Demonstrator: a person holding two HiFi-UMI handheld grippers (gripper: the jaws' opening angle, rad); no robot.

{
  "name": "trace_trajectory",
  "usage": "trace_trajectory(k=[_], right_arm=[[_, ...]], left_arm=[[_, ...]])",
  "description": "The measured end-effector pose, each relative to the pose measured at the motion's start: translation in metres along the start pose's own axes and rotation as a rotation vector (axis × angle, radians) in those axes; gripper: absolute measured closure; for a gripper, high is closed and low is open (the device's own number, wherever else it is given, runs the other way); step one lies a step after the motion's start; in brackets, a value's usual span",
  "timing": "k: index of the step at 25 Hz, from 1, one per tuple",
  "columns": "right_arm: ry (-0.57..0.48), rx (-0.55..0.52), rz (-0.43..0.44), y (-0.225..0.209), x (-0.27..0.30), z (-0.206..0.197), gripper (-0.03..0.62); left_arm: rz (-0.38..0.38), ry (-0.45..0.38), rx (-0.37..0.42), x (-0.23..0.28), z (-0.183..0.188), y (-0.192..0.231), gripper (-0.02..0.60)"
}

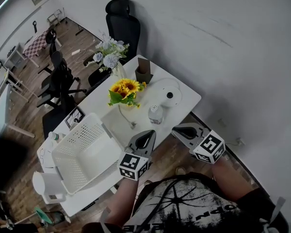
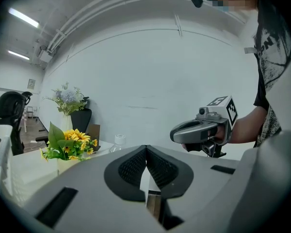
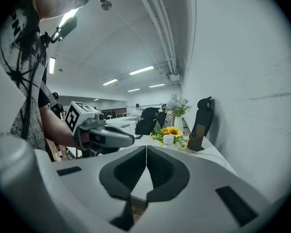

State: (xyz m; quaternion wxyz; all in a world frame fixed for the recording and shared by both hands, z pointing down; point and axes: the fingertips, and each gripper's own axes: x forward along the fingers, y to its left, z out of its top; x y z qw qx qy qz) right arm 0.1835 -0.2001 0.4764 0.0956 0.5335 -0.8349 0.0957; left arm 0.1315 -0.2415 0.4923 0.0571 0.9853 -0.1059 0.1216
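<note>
The left claw (image 1: 146, 137) and right claw (image 1: 183, 131) are held clenched, empty, at the near edge of the desk (image 1: 190, 97), close to the small bottle (image 1: 155, 114), and are best kept clear of the sunflowers (image 1: 124, 88).

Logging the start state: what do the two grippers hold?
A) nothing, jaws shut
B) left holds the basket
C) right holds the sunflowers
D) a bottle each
A: the left gripper and the right gripper each show jaws pressed together with nothing between them.
</note>
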Motion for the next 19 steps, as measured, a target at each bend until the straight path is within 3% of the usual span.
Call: trace_trajectory(k=[19], right_arm=[[0.011,0.015,-0.005,-0.005,-0.013,-0.011,0.571]], left_arm=[[0.008,0.002,-0.034,0.009,-0.005,-0.007,0.571]])
